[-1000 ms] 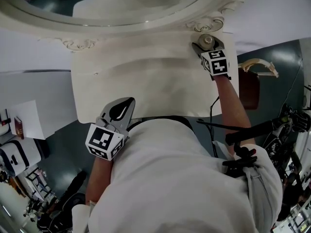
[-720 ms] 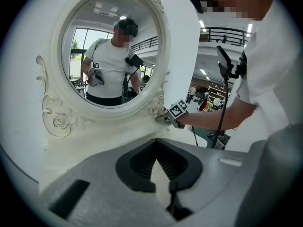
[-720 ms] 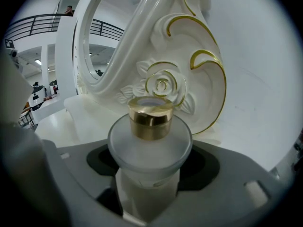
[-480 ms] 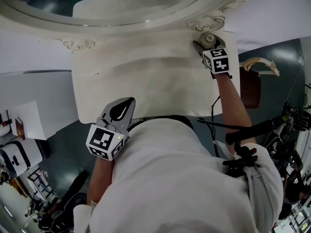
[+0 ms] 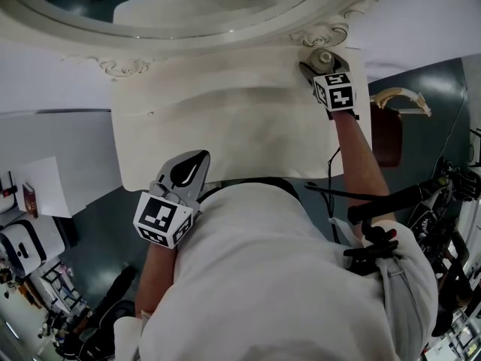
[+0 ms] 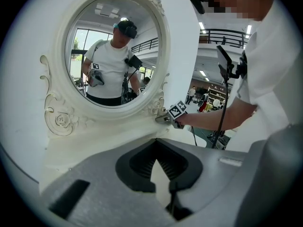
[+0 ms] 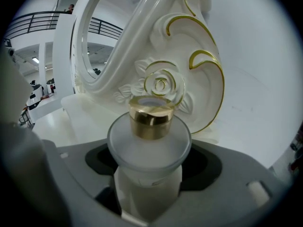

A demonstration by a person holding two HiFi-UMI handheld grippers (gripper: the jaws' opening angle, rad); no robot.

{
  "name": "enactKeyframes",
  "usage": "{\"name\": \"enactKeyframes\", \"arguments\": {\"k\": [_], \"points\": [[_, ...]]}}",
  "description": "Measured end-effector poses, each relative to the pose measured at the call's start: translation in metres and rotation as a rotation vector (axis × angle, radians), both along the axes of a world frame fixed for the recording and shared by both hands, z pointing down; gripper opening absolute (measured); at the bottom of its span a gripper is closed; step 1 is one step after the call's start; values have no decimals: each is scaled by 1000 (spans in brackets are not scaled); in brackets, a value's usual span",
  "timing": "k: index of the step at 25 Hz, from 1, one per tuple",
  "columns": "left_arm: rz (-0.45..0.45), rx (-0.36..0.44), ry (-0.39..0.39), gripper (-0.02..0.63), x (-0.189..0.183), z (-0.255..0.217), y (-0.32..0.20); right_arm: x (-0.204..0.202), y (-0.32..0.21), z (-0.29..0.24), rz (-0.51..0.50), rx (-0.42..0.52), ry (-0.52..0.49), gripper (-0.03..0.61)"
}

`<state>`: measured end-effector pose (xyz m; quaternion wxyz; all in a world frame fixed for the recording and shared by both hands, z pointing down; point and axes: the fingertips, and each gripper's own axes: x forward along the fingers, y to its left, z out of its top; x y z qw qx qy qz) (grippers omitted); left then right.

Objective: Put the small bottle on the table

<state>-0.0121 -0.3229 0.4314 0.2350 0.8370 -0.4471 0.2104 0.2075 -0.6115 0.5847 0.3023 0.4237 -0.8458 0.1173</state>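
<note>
A small frosted bottle (image 7: pixel 149 148) with a gold cap stands upright on the white dressing table (image 5: pixel 225 126), at its far right corner beside the mirror's carved base. My right gripper (image 7: pixel 150 163) is around it. Its jaws are opening, with the bottle (image 5: pixel 322 59) between them and dark gaps at its sides. In the head view the right gripper (image 5: pixel 323 65) sits against the mirror frame. My left gripper (image 5: pixel 197 161) hovers at the table's near edge, shut and empty. In its own view the left gripper (image 6: pixel 156 151) faces the mirror.
An oval mirror (image 6: pixel 116 51) in an ornate white frame (image 5: pixel 188 32) stands along the back of the table. A gold-trimmed scroll (image 7: pixel 203 70) rises right behind the bottle. A chair (image 5: pixel 387 134) and a stand with cables (image 5: pixel 391 201) are to the right of the table.
The right gripper has shifted slightly right along the mirror base with the bottle still between its jaws. The left gripper has stayed put.
</note>
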Motion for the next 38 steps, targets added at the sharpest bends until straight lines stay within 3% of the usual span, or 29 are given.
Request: {"name": "enactKeyframes", "arguments": {"k": [10,23,31,38], "points": [[29,18,12,3,-8,-3,11,13,11,-11,64,21,8,377],[105,50,47,3,-27,-4,36,27,67,-20,189,16,12,355],[147,78,71,3,-54,-11,69,9,134,-32,223,13,25,249],[187,97,88,3,-72,-13,95,-18,191,-48,242,26,29,63]]}}
